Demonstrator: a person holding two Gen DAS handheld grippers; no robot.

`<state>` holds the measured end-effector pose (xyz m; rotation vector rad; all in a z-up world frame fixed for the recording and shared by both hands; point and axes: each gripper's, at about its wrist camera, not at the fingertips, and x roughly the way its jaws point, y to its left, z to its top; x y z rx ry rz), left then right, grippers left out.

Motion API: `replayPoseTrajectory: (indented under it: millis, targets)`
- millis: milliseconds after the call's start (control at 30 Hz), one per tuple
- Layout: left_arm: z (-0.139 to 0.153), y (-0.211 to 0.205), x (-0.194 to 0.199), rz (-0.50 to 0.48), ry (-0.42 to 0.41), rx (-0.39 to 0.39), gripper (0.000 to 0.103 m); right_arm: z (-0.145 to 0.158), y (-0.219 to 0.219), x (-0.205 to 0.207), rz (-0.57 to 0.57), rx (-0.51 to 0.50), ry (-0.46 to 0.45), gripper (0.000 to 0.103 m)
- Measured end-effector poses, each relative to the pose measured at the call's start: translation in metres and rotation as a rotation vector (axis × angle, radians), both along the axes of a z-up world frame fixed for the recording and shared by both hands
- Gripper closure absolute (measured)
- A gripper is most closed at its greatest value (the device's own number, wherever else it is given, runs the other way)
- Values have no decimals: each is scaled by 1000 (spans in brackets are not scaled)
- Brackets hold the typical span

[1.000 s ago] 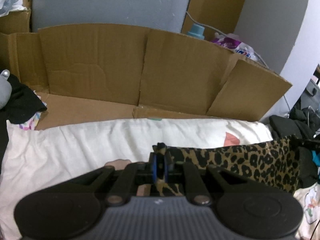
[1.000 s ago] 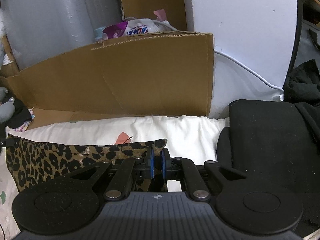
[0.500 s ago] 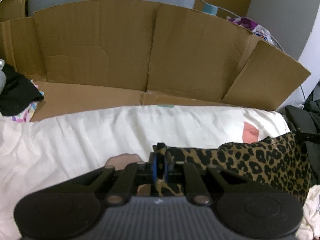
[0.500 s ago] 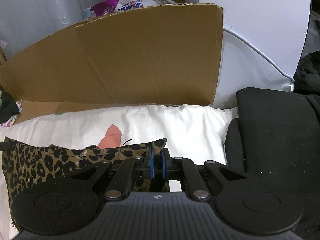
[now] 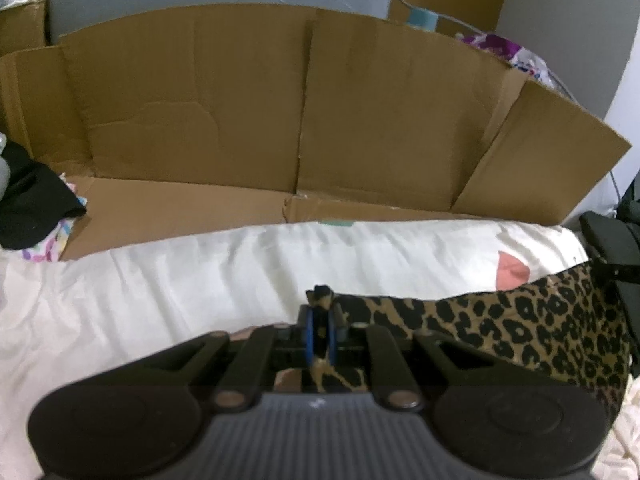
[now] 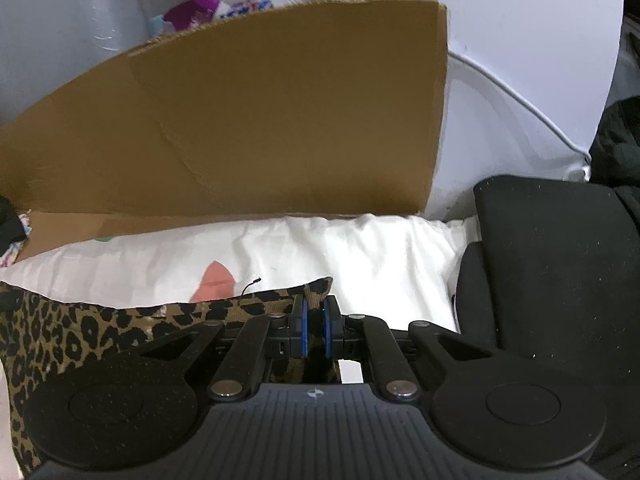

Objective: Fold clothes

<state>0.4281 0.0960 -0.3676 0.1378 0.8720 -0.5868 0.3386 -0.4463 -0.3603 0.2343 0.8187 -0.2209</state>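
Left tool [image 5: 319, 334]: seen clamped on one corner of the leopard-print garment [image 5: 520, 328], a tuft of the cloth poking up past the blue pads [image 5: 307, 334].
Right tool [image 6: 315, 330]: seen clamped on the opposite corner of the same leopard-print garment [image 6: 80, 336], the cloth pinched between its blue pads [image 6: 303, 330].
Garment: stretched between the two tools, its top edge drawn across a white sheet [image 5: 200, 280]; in the left wrist view it ran off to the right, in the right wrist view off to the left.
Sheet: a pink patch [image 5: 512, 272] was printed on it just beyond the garment's edge; a loose dark thread [image 6: 251, 285] was seen at that edge in the right wrist view.
Behind: a flattened cardboard box [image 5: 300, 112] was propped upright along the far side of the sheet, its flap [image 6: 280, 104] blocking most of what lay past it.
Over the cardboard: a purple-and-white bag [image 6: 224, 2] and a teal cap [image 5: 422, 20] were only partly shown.
Right side: a black padded object [image 6: 552, 264] was pressed against the sheet; a white cable [image 6: 520, 100] ran down the wall above it.
Left side: dark clothing [image 5: 28, 208] lay over a patterned cloth [image 5: 52, 240], cut off by the frame.
Hidden: the lower part of the garment was covered by both tool bodies; something pinkish under the left tool could not be made out.
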Motion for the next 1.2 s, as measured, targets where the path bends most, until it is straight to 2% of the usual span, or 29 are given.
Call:
replayPoseTrajectory:
  millis: [167,233,333,367,433,567,700,767,933,1200]
  targets:
    - [-23,-7,9,17,76,41,93,-17,2,9,-4,2,39,95]
    - [-26,-5,11,43,97,41,87,-20,1,9,-21,17,48,93]
    - [-17,1,7,59,73,10,74,-12,2,-1,-44,15,18,89]
    - [-13,3,6,58,67,-2,71,-9,3,-4,-41,1,8,83]
    - [-7,1,1,38,70,-27,71,-1,6,-9,-30,-18,-17,78]
    - [7,-18,-17,-39,49,-60,71,13,17,-15,-18,-41,-53,77]
    - [17,-42,-39,-126,7,-74,72,17,38,-15,71,-14,-69,77]
    - [19,-53,-49,-165,-12,-75,79,16,51,-16,119,-1,-73,77]
    - [13,-71,-61,-219,19,-87,90,7,68,-15,178,35,-57,79]
    - [3,-89,-69,-264,32,-89,91,-3,83,-11,225,53,-37,81]
